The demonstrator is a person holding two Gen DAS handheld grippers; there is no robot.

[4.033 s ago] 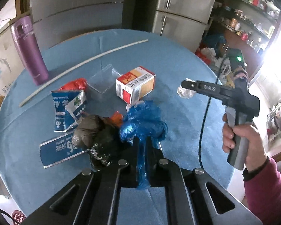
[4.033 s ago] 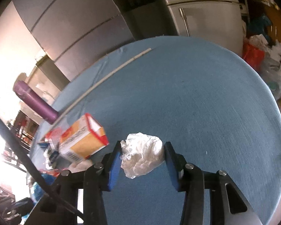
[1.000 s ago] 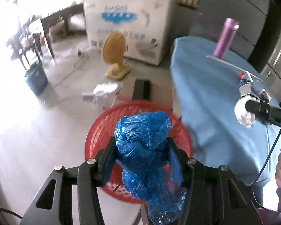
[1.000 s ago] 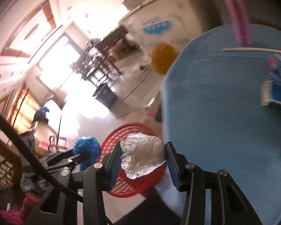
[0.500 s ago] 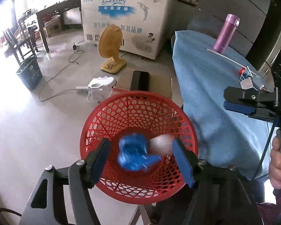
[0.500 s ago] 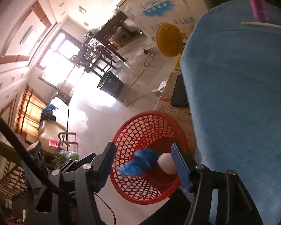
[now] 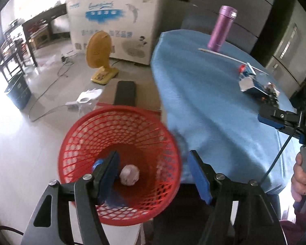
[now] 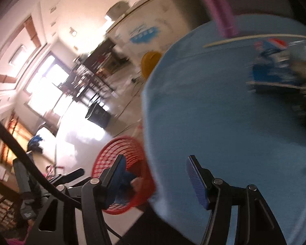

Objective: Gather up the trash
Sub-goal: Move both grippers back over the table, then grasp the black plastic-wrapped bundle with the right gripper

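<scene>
We are hanging both spread, empty grippers, left gripper [image 7: 153,171] and right gripper [image 8: 155,175], beside the red basket [image 7: 75,134] (white wad [image 7: 129,175] inside); wrappers [image 7: 253,83] are waiting on the table [image 7: 204,102], best approached low.

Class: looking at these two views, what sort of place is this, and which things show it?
Probably a lived-in home kitchen or dining room: a round table under a blue cloth, a white chest freezer, a yellow floor fan, and a red waste basket on the tiled floor.
</scene>
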